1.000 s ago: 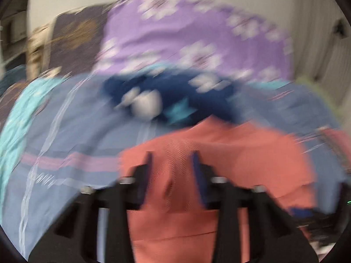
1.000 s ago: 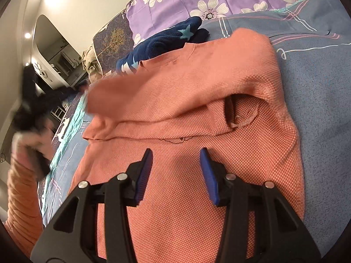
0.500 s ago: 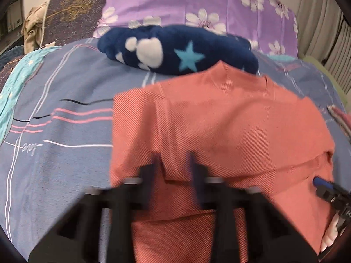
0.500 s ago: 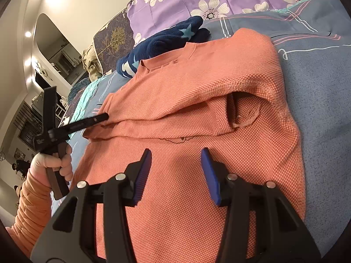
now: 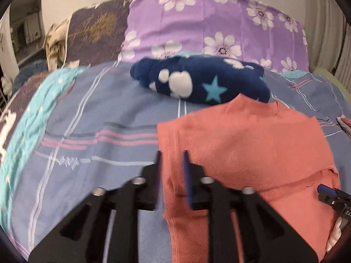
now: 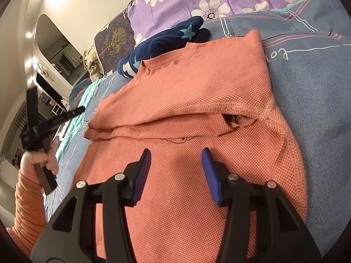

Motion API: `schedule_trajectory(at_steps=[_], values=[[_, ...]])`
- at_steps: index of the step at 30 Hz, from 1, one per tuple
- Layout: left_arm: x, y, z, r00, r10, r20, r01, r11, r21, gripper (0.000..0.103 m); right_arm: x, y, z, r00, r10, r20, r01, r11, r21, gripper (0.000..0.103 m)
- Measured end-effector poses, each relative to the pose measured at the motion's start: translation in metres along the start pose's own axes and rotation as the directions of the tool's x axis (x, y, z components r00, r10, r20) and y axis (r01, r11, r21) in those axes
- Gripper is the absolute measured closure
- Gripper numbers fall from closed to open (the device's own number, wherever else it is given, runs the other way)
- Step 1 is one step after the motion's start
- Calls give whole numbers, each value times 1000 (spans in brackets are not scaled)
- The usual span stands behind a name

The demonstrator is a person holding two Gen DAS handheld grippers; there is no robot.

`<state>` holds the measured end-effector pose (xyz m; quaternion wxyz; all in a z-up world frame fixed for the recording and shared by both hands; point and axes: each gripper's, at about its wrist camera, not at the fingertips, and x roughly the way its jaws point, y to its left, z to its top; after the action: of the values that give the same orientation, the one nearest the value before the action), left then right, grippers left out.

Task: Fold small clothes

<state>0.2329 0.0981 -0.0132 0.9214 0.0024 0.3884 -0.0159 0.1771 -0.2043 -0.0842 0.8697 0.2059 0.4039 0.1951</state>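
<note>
A small salmon-orange knit sweater (image 5: 245, 149) lies on the blue bedspread with both sleeves folded in across its chest; it also shows in the right wrist view (image 6: 197, 100). My left gripper (image 5: 171, 171) is open and empty, with its jaws over the sweater's left edge. In the right wrist view the left gripper (image 6: 74, 112) hangs just off the sweater's left side. My right gripper (image 6: 176, 175) is open and empty, low over the sweater's lower body. Its tip (image 5: 324, 189) peeks in at the right of the left wrist view.
A rolled navy fleece garment with stars and hearts (image 5: 197, 81) lies just beyond the sweater's collar. A purple flowered pillow (image 5: 215, 28) and a dark patterned pillow (image 5: 96, 28) stand behind it. The blue striped bedspread (image 5: 92, 118) stretches left of the sweater.
My left gripper let go of the left sleeve, which now lies folded across the chest, and drew back left to the sweater's edge. My right gripper has stayed put.
</note>
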Motion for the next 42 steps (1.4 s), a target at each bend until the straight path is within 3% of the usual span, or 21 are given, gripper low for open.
schedule_trajectory(at_steps=[4,5,9,11,12,14,16,17,19,21,22,25,27,31,33,35,36,38,40,41,42], values=[[-3,-13,-3,995,-95,25,95,995,10,79,-1,1,0,1000,-14,2,14,1000,-6,56],[-2,-18,-4,994,-111,24,111,994,23,79,-1,2,0,999,-33,3,33,999,-9,62],[37,-48,-13,982,-165,-91,169,985,32,75,4,17,11,996,-91,-9,90,994,-67,79],[60,-53,-23,979,-149,-138,153,988,14,74,5,25,16,994,-109,2,108,988,-106,79],[61,-58,-27,988,-126,-94,131,991,38,73,5,29,20,992,-127,11,128,984,-123,79],[58,-67,-25,992,-79,-96,87,993,85,73,13,27,29,978,-207,11,206,970,-129,79],[58,-73,-27,995,-51,-88,60,992,113,73,22,9,38,962,-273,-11,271,960,-68,90],[58,-73,-27,995,-44,-86,54,991,119,73,22,-2,41,959,-283,-14,283,959,-15,103],[57,-75,-29,996,-37,-78,46,991,127,73,6,-23,40,956,-294,26,289,950,117,103],[56,-71,-29,996,-51,-72,59,992,114,73,-9,-29,35,910,-410,64,398,906,146,103],[56,-69,-29,995,-64,-72,71,992,103,73,-17,-32,29,902,-423,84,408,901,147,103],[57,-64,-28,994,-86,-74,92,992,84,72,-23,-36,20,926,-376,40,368,920,131,103],[57,-65,-28,994,-83,-72,89,992,87,72,-31,-26,16,927,-375,19,372,923,95,101],[53,-66,-27,994,-86,-68,92,992,91,72,-47,11,21,949,-309,56,311,950,-24,95],[44,-62,-19,983,-171,-65,175,983,56,72,-46,30,31,958,-275,80,283,954,-103,94],[29,-57,-10,969,-248,-14,248,968,24,72,-37,41,43,961,-253,113,269,948,-169,88],[22,-54,-4,967,-252,21,252,968,22,72,-33,42,47,959,-254,124,274,944,-184,84],[25,-52,2,976,-215,16,215,976,27,71,-10,28,55,943,-318,94,330,929,-166,81],[54,-46,-5,987,-128,-95,132,991,34,70,18,-7,47,928,-371,-21,369,926,-76,83],[73,-42,-16,981,-132,-140,139,990,40,70,17,-17,41,946,-325,22,326,944,-58,83],[71,-38,-21,982,-165,-94,168,985,31,69,14,-19,39,951,-307,41,309,950,-54,84]])
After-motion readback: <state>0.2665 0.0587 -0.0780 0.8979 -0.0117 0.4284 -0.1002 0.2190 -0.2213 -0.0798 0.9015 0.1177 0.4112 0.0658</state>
